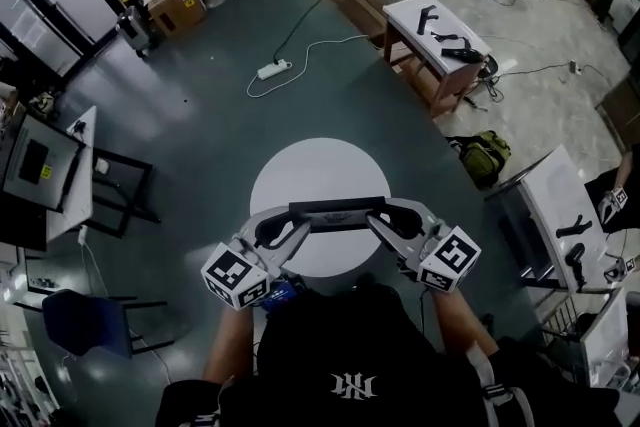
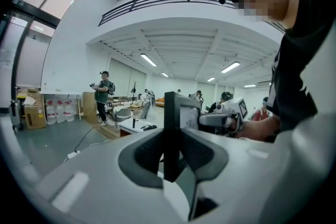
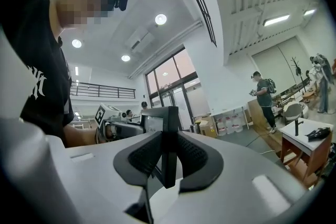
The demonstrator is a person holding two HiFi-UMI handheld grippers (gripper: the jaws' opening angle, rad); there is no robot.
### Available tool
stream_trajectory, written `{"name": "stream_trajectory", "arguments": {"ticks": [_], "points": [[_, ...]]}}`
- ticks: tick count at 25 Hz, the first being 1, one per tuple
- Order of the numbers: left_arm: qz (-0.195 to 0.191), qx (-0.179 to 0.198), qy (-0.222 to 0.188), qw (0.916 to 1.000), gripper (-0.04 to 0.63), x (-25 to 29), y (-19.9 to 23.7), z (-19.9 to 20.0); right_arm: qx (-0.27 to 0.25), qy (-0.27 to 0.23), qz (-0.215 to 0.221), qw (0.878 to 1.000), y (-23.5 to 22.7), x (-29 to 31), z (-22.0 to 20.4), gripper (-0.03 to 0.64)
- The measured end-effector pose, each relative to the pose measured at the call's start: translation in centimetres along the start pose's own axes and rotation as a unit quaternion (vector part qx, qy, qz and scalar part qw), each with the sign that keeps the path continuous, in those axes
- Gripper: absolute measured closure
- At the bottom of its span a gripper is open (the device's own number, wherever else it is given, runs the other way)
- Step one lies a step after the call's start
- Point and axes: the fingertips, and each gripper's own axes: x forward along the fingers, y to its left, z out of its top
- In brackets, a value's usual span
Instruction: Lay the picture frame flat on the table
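The black picture frame (image 1: 338,212) hangs upright over the round white table (image 1: 318,165), seen from above as a dark bar. My left gripper (image 1: 287,228) is shut on its left end and my right gripper (image 1: 384,220) is shut on its right end. In the left gripper view the frame's edge (image 2: 171,123) stands vertical between the dark pads (image 2: 144,157), with the right gripper (image 2: 227,118) at the frame's far end. The right gripper view shows the same hold: the frame edge (image 3: 169,136) is pinched between the pads (image 3: 194,157), and the left gripper (image 3: 113,126) shows beyond it.
A white bench (image 1: 433,32) with dark tools stands at the back right, and a green bag (image 1: 483,155) lies on the floor near it. A power strip (image 1: 273,69) with its cable lies behind the table. A desk with a monitor (image 1: 40,165) and a blue chair (image 1: 85,323) are at the left.
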Motion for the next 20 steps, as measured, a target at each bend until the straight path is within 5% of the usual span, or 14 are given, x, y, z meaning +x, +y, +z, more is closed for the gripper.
{"name": "stream_trajectory", "arguments": {"ticks": [9,20], "points": [[0.023,-0.023,0.019,0.9993,0.503,-0.9,2.0,-0.9,0.023,0.0,0.022,1.0,-0.6,2.7,-0.9,0.549],[-0.014,-0.055,0.034,0.9978,0.503,0.9,5.2,-4.0,0.055,0.037,-0.024,0.998,-2.3,4.3,-4.2,0.549]]}}
